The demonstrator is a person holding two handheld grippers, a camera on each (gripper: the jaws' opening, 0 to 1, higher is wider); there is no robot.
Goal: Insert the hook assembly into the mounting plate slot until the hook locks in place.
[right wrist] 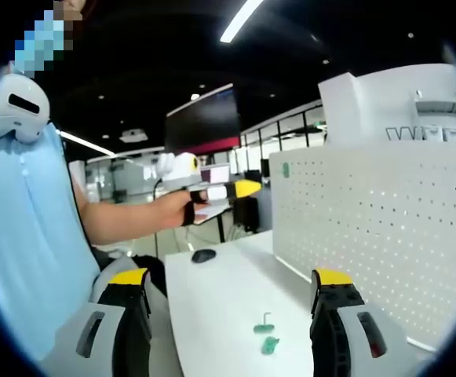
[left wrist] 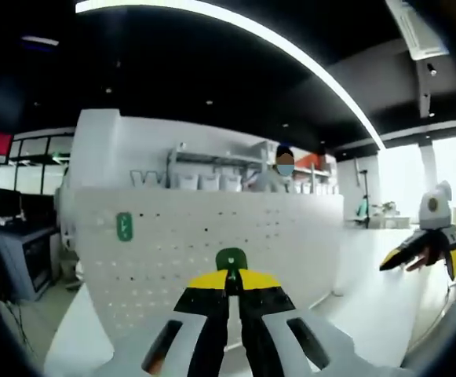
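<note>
My left gripper is shut on a small green hook piece, held up in front of the white pegboard plate. Another green hook sits on that plate at upper left. In the right gripper view, my right gripper stands wide open with nothing between its fingers. Two small green hook parts lie on the white table between them. The pegboard plate stands to the right with the mounted green hook. A hand holds the left gripper farther back.
A person in a light blue shirt stands close on the left. A dark mouse lies at the table's far end. The right gripper hangs at the right edge of the left gripper view. Shelves and a person stand behind the plate.
</note>
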